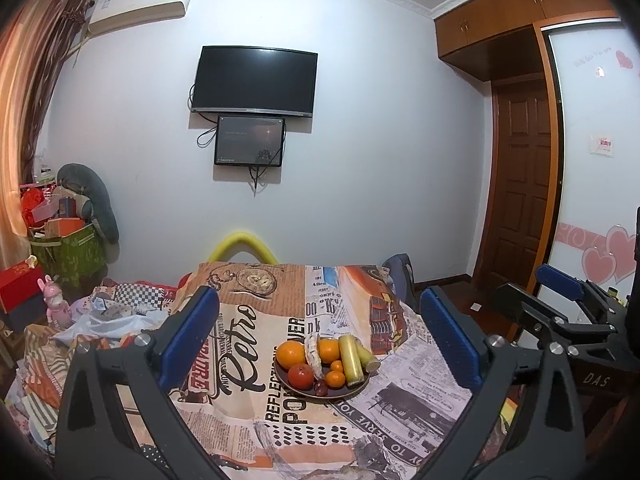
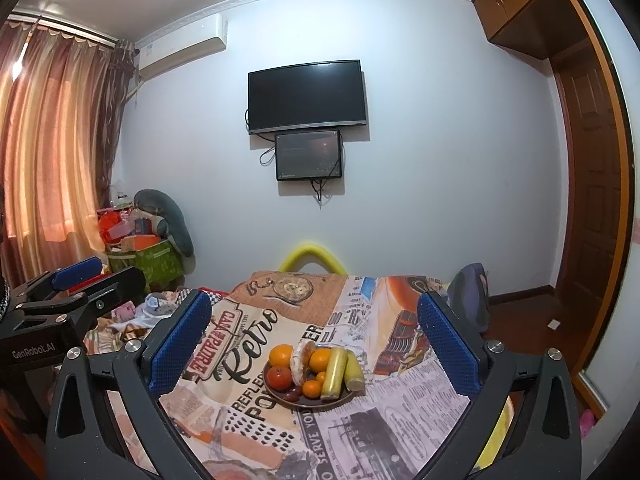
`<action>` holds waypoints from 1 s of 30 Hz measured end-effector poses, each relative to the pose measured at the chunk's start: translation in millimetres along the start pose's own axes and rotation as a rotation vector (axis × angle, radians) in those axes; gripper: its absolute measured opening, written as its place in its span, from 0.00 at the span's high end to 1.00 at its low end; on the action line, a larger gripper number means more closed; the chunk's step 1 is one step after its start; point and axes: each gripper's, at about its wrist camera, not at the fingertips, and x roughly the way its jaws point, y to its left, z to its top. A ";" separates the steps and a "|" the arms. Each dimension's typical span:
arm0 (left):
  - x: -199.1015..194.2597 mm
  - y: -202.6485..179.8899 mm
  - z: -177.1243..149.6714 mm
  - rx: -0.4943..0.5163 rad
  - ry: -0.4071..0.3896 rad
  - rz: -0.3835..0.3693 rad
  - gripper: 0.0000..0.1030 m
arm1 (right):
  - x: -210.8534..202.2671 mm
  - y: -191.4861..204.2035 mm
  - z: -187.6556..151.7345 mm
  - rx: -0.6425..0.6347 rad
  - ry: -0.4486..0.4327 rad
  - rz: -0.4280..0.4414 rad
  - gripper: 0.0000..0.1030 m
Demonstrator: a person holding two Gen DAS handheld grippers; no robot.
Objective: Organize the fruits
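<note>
Left wrist view: the left tongs (image 1: 316, 336) gape wide and empty before the plate (image 1: 352, 391) of fruit on the newsprint-covered desk (image 1: 248, 384); best to lift the top pieces first. Right wrist view: the right tongs (image 2: 314, 340) are equally wide and empty; the small dark fruits (image 2: 294, 393) are hard to identify.
</note>
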 end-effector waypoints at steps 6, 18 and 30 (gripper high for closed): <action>1.8 -1.0 -0.6 0.004 0.005 -0.001 0.01 | 0.2 0.2 0.2 -0.004 0.003 -0.002 0.00; 1.0 -1.2 -2.3 0.014 0.005 -0.010 0.01 | 0.0 0.1 0.9 -0.005 0.004 -0.002 0.00; 0.1 -2.2 -1.6 0.015 0.008 -0.017 0.01 | 0.4 0.0 1.0 -0.004 0.005 -0.003 0.00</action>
